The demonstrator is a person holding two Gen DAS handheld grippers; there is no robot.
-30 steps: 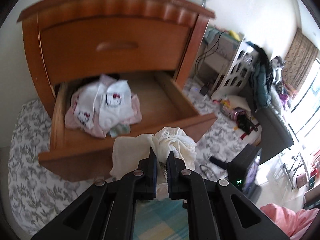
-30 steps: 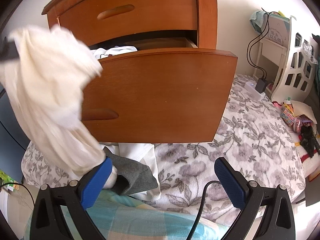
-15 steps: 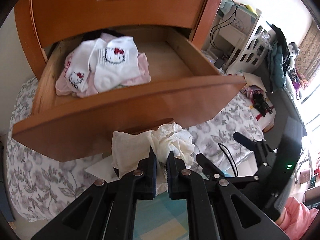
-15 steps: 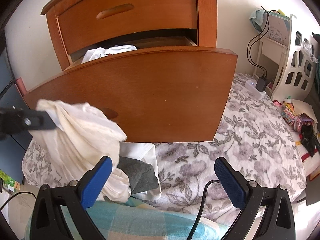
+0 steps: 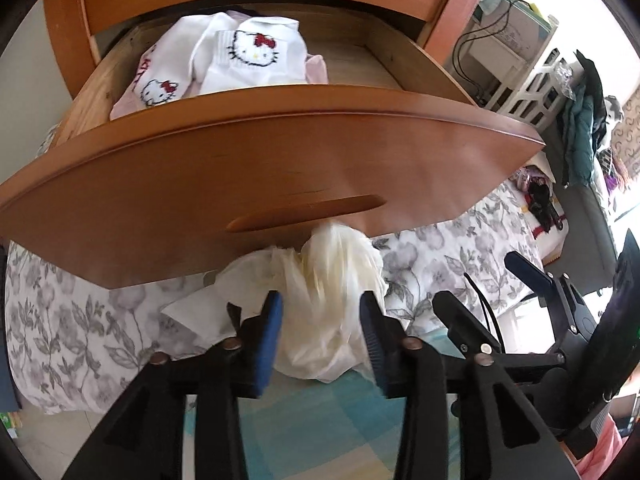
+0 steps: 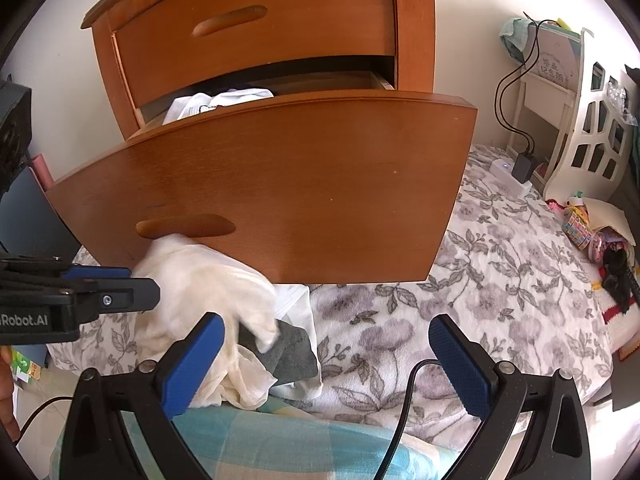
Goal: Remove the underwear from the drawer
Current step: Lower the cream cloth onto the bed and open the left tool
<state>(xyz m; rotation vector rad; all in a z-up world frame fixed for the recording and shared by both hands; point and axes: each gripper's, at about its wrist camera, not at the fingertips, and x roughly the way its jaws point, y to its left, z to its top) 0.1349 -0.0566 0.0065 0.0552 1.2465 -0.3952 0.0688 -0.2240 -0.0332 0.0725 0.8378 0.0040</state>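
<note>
The wooden drawer (image 5: 280, 160) stands pulled out, with white cat-face socks (image 5: 248, 56) and pink clothes inside. Low in front of the drawer front (image 6: 280, 184), my left gripper (image 5: 320, 300) has its jaws opening. The cream underwear (image 5: 336, 264) sags loose between them, and the pads do not press it. From the right wrist view, the underwear (image 6: 200, 280) drapes off the left gripper (image 6: 140, 284) onto a grey garment (image 6: 288, 348) and white cloth (image 5: 208, 304). My right gripper (image 6: 326, 322) hangs open and empty over the floral blanket (image 6: 460, 300).
The closed upper drawer (image 6: 248, 28) sits above the open one. A white shelf (image 6: 592, 120) with cables and a charger (image 6: 520, 168) stands at the right. Toys (image 6: 588, 228) lie on the blanket. A teal checked cloth (image 6: 280, 440) lies under both grippers.
The left gripper sank from above the drawer to below its front edge, carrying the cream underwear. Its jaws have parted, and the underwear has slumped. The right gripper stayed still.
</note>
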